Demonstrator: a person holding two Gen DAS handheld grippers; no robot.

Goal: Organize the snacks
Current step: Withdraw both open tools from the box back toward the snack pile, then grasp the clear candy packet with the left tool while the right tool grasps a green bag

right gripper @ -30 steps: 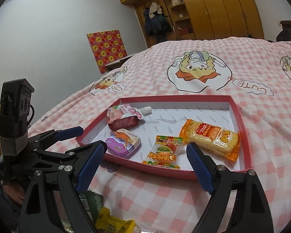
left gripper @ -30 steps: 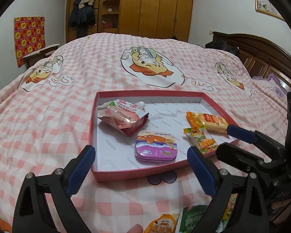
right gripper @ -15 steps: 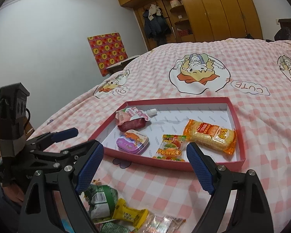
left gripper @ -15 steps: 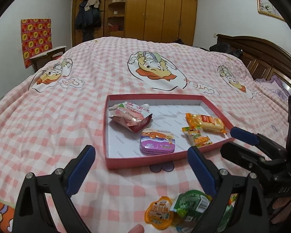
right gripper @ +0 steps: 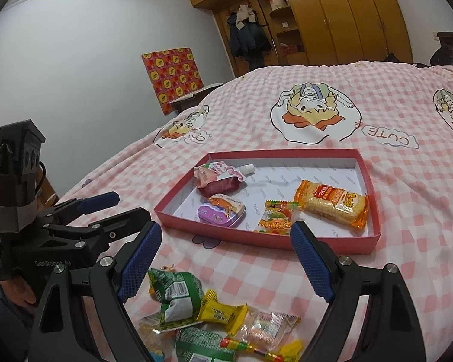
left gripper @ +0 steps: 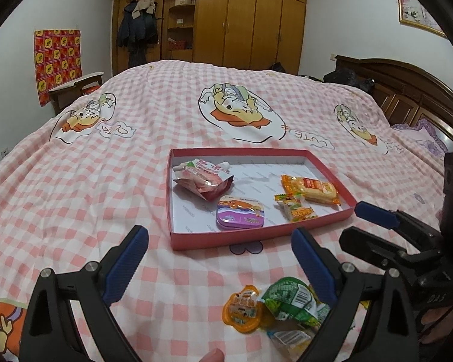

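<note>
A shallow red box (left gripper: pixel 178 242) (right gripper: pixel 287 241) lies on the bed. It holds a pink spouted pouch (left gripper: pixel 200 178) (right gripper: pixel 219 176), a purple tin (left gripper: pixel 241 215) (right gripper: pixel 222 209), a small orange candy pack (left gripper: pixel 296 209) (right gripper: pixel 276 218) and an orange cracker pack (left gripper: pixel 311 188) (right gripper: pixel 332 202). Loose snacks lie in front of the box: an orange jelly cup (left gripper: pixel 241 310), a green packet (left gripper: pixel 290 301) (right gripper: pixel 175 295) and a yellow wrapped sweet (right gripper: pixel 222 312). My left gripper (left gripper: pixel 219 262) (right gripper: pixel 105 208) is open and empty, short of the box. My right gripper (right gripper: pixel 225 259) (left gripper: pixel 359 226) is open and empty over the loose pile.
The pink checked bedcover (left gripper: pixel 105 181) with cartoon prints spreads all around. A dark wooden headboard (left gripper: pixel 413 90) stands at the right, wardrobes (left gripper: pixel 241 21) at the far wall, a small table (left gripper: pixel 75 87) at the left. A fingertip (left gripper: pixel 213 356) shows at the bottom edge.
Both grippers have drawn back and up from the box. The box looks smaller and the loose snack pile has come into view below them. Both stay open.
</note>
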